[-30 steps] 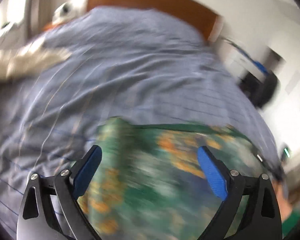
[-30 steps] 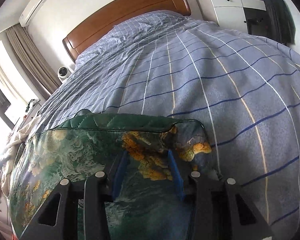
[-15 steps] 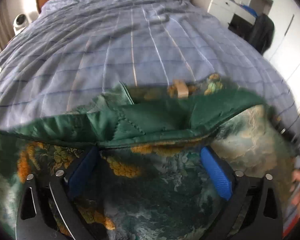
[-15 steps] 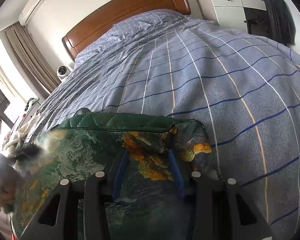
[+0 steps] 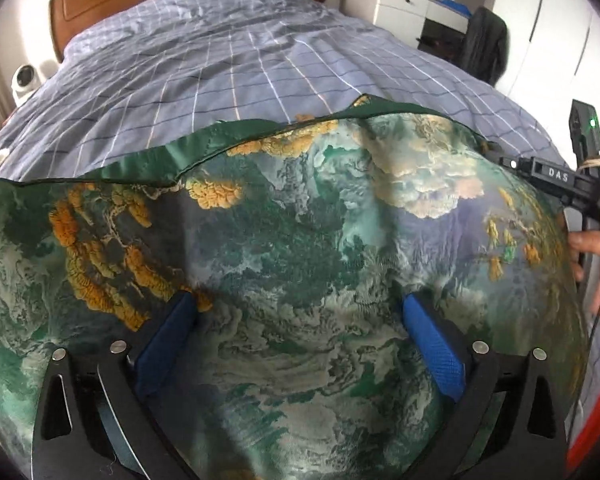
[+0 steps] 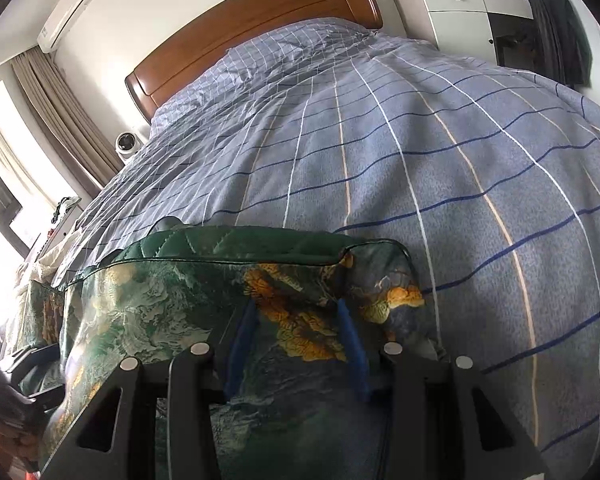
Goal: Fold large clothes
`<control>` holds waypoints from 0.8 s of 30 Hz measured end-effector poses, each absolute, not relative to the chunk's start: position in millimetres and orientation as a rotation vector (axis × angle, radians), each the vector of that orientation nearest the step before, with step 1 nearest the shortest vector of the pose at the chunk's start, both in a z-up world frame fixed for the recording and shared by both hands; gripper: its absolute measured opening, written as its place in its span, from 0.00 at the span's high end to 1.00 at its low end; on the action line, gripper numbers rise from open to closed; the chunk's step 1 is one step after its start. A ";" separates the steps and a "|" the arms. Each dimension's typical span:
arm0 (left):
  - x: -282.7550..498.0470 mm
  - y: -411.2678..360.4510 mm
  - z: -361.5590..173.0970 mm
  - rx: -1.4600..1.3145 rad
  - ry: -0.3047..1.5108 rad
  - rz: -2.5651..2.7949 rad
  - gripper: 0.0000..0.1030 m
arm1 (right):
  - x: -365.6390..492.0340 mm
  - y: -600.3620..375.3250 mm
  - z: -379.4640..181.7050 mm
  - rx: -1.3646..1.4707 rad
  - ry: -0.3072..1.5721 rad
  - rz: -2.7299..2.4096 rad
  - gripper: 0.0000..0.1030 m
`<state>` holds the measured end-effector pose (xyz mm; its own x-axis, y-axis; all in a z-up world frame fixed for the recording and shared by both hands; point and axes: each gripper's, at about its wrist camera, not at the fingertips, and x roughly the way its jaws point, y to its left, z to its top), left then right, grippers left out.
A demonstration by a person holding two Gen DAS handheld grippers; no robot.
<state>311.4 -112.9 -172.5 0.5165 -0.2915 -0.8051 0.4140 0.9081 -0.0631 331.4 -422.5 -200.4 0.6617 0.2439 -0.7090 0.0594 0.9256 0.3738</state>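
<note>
A: Setting?
B: A bed with a checked blue cover and a wooden headboard; a green landscape-print garment lies on its near edge.

A: Left side?
B: The left gripper has its fingers spread wide, the cloth draped between them.

A: Right side?
B: The right gripper pinches a thick fold of the garment near its corner.
</note>
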 end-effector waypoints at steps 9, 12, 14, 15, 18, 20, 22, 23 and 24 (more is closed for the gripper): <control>223.7 -109.1 -167.6 0.196 0.881 -0.465 0.02 | 331.6 -422.3 -200.5 0.387 0.848 0.109 0.58; 230.2 -109.0 -180.2 0.165 0.884 -0.468 0.01 | 331.8 -421.4 -200.3 0.384 0.851 0.107 0.58; 232.4 -109.6 -180.8 0.164 0.883 -0.474 0.01 | 331.8 -422.0 -200.5 0.383 0.855 0.105 0.58; 231.9 -109.6 -180.0 0.166 0.881 -0.474 0.01 | 331.8 -421.9 -200.5 0.382 0.858 0.104 0.58; 225.6 -109.8 -174.7 0.194 0.878 -0.452 0.01 | 331.7 -422.9 -196.2 0.389 0.884 0.110 0.58; 211.0 -106.7 -167.2 0.211 0.877 -0.439 0.02 | 327.9 -429.5 -177.6 0.407 0.911 0.125 0.58; 189.2 -101.8 -159.1 0.213 0.871 -0.464 0.02 | 295.7 -446.8 -149.7 0.478 0.840 0.154 0.58; 178.6 -98.3 -154.6 0.207 0.872 -0.480 0.02 | 275.8 -457.1 -138.7 0.501 0.810 0.156 0.54; 170.2 -94.8 -150.1 0.191 0.871 -0.488 0.02 | 254.5 -466.2 -129.1 0.505 0.789 0.140 0.47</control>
